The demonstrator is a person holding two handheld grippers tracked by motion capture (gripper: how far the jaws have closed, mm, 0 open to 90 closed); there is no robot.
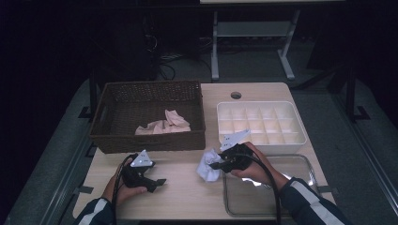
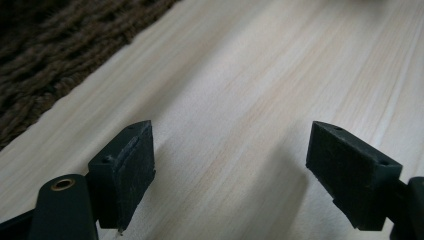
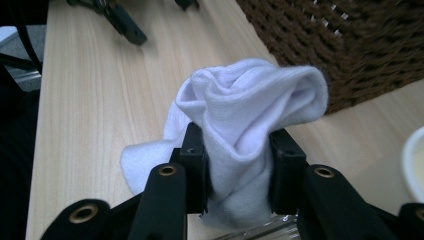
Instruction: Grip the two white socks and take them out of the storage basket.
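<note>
A bundled white sock (image 3: 240, 125) is pinched between the jaws of my right gripper (image 3: 237, 165), which is shut on it. From the high view, that sock (image 1: 208, 165) hangs just above the table, left of my right gripper (image 1: 219, 164). My left gripper (image 1: 158, 183) hovers low over the wood near the front left, its jaws spread wide. In its own view my left gripper (image 2: 230, 165) has only bare wood between its pads.
A brown wicker basket (image 1: 148, 140) with pink cloth (image 1: 164, 124) inside sits at the back left. A white divided organiser tray (image 1: 300, 140) stands at the back right, a clear glass dish (image 1: 300, 206) in front of it. The basket's wall (image 3: 350, 45) is close beyond the sock.
</note>
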